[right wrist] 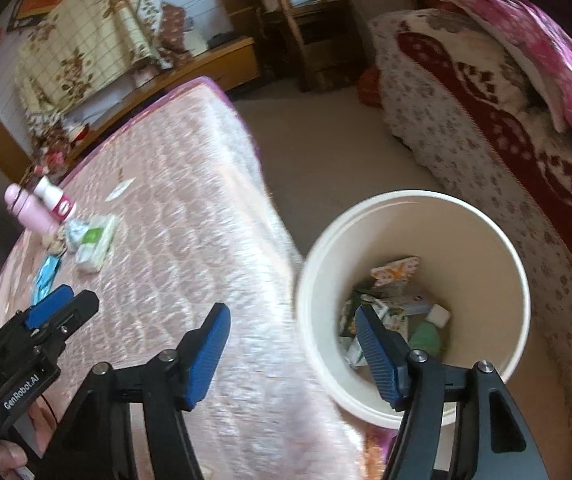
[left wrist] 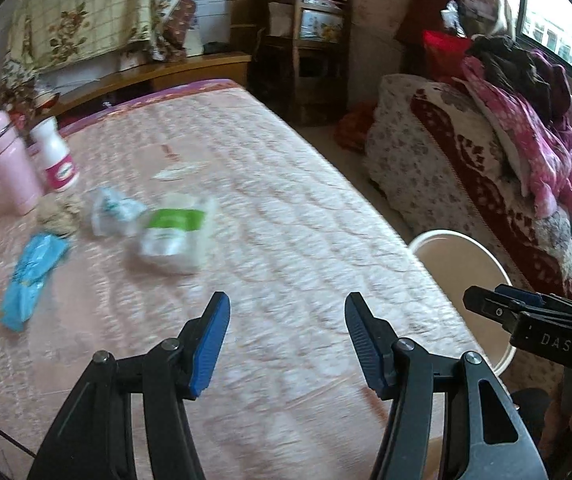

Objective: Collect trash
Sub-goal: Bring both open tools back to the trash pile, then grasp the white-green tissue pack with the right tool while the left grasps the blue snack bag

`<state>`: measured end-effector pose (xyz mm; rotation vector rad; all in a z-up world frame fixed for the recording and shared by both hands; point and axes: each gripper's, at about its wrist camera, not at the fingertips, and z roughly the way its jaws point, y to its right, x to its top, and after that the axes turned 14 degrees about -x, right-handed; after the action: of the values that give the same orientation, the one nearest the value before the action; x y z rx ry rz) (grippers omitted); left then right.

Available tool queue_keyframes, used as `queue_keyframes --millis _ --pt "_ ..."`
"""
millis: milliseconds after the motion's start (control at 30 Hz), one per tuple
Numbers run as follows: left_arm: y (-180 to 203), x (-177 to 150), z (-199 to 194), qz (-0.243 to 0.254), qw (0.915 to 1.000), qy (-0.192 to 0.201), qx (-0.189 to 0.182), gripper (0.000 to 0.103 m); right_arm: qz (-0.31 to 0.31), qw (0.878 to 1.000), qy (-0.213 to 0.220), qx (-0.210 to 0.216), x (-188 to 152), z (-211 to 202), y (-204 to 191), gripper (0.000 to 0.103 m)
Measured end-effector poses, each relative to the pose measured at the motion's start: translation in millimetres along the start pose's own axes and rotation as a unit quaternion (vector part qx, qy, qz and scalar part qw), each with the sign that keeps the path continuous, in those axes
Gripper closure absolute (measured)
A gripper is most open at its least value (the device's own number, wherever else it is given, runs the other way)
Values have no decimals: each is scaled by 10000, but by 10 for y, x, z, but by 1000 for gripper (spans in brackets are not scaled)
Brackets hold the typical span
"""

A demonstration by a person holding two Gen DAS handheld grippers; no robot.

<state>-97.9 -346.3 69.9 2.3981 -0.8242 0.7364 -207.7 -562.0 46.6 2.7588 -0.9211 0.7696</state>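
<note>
Your left gripper [left wrist: 288, 340] and right gripper [right wrist: 292, 350] both had jaws spread, holding nothing; wrappers [left wrist: 169, 236] lay at ten o'clock on the bed [left wrist: 286, 200], the bin [right wrist: 414, 304] at two.

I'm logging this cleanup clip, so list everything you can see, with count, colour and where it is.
Bed: one, pink quilted cover, centre.
Pink bottle: one, upright, bed's far left.
White bottle: one, pink label, beside the pink bottle.
Blue wrapper: one, left on bed.
Green-and-white packet: one, mid-bed.
Crumpled white wrapper: one, left of that packet.
Beige wad: one, in front of the bottles.
Flat white scrap: one, further up the bed.
Bin: one, cream, on floor beside bed, trash inside.
Sofa: one, floral cover, right; pink clothing on top.
Wooden shelf: one, dark, back wall.
Left gripper: open, over bed.
Right gripper: open, between bed edge and bin.
</note>
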Motion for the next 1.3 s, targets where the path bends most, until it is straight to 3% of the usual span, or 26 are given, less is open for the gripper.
queue_keyframes --millis 700,867,1133,1300 --pt "-1132 -258 -606 -628 9944 121 841 40 -1077 9929 -49 500 -62 -16 -1341 33" --pt "-1338 -310 -718 -773 9942 195 726 28 -1284 9895 -59 664 -39 -5 -1649 30" --pt "-1762 -283 -872 -950 9931 186 664 28 -1534 9848 -125 805 91 151 -2106 30" --pt "-2064 -209 -943 -1256 9900 299 576 20 -1256 9873 -249 944 292 326 -2265 27"
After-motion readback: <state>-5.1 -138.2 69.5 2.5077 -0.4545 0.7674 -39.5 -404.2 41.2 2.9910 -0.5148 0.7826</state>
